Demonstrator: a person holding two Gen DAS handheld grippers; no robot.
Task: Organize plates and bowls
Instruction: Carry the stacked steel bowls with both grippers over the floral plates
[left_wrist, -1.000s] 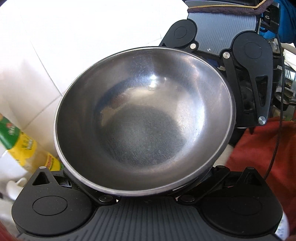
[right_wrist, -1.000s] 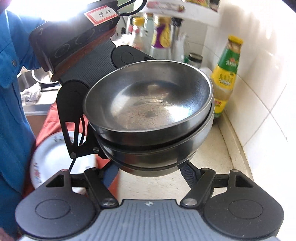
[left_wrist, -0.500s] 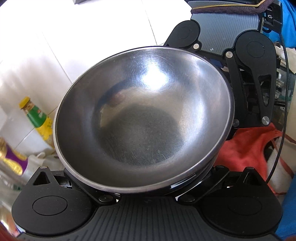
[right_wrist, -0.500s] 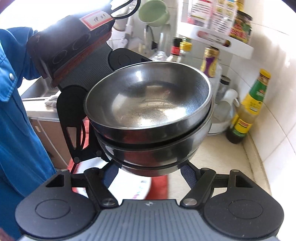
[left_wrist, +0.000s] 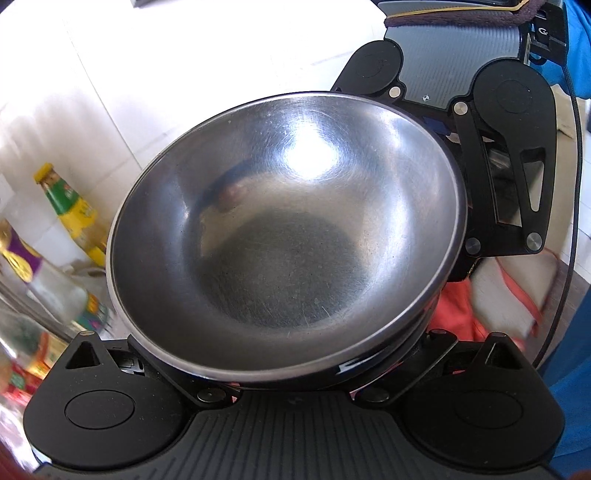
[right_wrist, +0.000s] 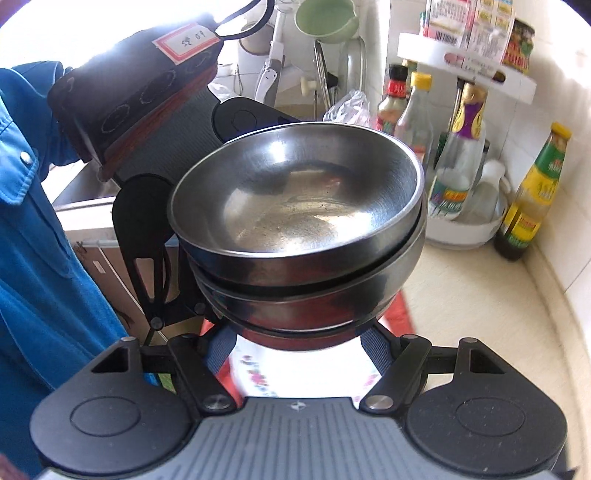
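Observation:
A stack of steel bowls (right_wrist: 295, 206) hangs in the air between my two grippers. My right gripper (right_wrist: 297, 343) is shut on the bottom bowl, with its blue pads (right_wrist: 371, 341) pressed against either side. My left gripper (right_wrist: 147, 236) holds the stack from the far left side. In the left wrist view the top bowl (left_wrist: 284, 236) fills the frame and hides the fingers of my left gripper (left_wrist: 291, 373). The right gripper (left_wrist: 495, 177) shows beyond the bowl's rim. A white flowered plate (right_wrist: 295, 373) lies below the stack.
Sauce bottles (right_wrist: 461, 155) and a green-labelled bottle (right_wrist: 535, 192) crowd the tiled corner by a white rack (right_wrist: 469, 229). A shelf (right_wrist: 472, 70) and a green cup (right_wrist: 325, 18) hang above. A blue sleeve (right_wrist: 33, 221) stands left. A red cloth (left_wrist: 458, 310) lies on the beige counter (right_wrist: 480, 314).
Both grippers have carried the stack sideways along the counter. More bottles and the shelf have come into view, and the flowered plate has moved from lower left to below the stack. The grips are unchanged.

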